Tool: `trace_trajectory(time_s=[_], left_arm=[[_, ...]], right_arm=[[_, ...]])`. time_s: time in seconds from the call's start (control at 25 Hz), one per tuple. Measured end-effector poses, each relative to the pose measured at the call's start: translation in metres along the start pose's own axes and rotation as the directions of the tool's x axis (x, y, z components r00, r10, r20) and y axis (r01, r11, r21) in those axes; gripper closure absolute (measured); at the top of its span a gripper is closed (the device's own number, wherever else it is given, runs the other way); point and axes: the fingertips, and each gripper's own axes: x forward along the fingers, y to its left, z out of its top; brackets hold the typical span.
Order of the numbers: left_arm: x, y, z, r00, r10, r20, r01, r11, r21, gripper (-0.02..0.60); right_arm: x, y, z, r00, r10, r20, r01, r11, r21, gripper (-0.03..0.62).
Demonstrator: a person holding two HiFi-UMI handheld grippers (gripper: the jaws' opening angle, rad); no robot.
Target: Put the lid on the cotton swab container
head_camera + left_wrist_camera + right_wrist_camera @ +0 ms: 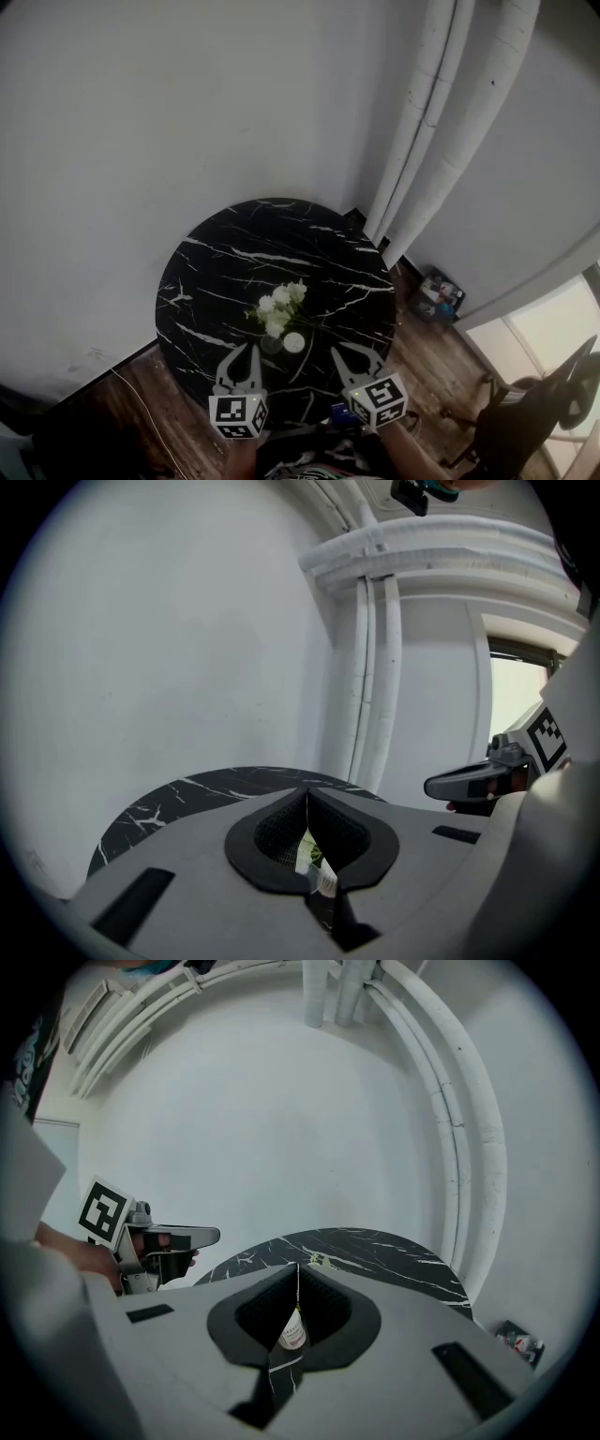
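Your two grippers held low over near edge of table (192,281), side by side, jaws pointing at flowers (279,309) — ready pose, I judge, nothing taken yet. Left gripper (249,351): jaws together, empty. Right gripper (339,352): jaws together also, empty. Small white round piece (293,342) stands between them, just beside flowers — container or lid, too small to tell.

White flowers (279,309) on black marble table (211,272); white pipes (441,112) behind.
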Motion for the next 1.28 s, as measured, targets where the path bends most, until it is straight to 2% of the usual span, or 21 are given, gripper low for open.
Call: trace_trajectory(time_s=[0.28,0.56,0.88,1.12,1.16,1.24,1.28], left_arm=[[0.014,0.005,-0.027,0.998,-0.015,-0.059,0.013,0.999,-0.03,0.566],[0.025,0.014,-0.051,0.995,-0.017,-0.103,0.011,0.998,-0.061,0.566],[0.034,0.023,-0.076,0.992,-0.015,-0.129,0.001,0.994,-0.108,0.566],[0.042,0.024,-0.094,0.986,-0.049,-0.158,0.026,0.989,-0.146,0.563],[0.044,0.023,-0.097,0.985,-0.063,-0.163,0.037,0.986,-0.161,0.553],[0.049,0.021,-0.102,0.98,-0.094,-0.175,0.059,0.979,-0.193,0.477],[0.051,0.021,-0.104,0.978,-0.103,-0.18,0.065,0.976,-0.207,0.46]], right_arm=[[0.013,-0.004,-0.018,0.999,-0.002,-0.049,0.002,1.0,0.003,0.576],[0.034,-0.005,-0.041,0.992,0.033,-0.126,-0.031,0.999,0.02,0.576],[0.057,-0.006,-0.07,0.974,0.07,-0.217,-0.068,0.998,0.019,0.576],[0.073,-0.003,-0.086,0.956,0.115,-0.269,-0.109,0.993,0.037,0.576],[0.075,-0.003,-0.089,0.953,0.121,-0.277,-0.114,0.993,0.041,0.576],[0.08,-0.003,-0.093,0.948,0.131,-0.289,-0.122,0.991,0.048,0.576],[0.083,-0.002,-0.095,0.945,0.136,-0.296,-0.126,0.991,0.053,0.576]])
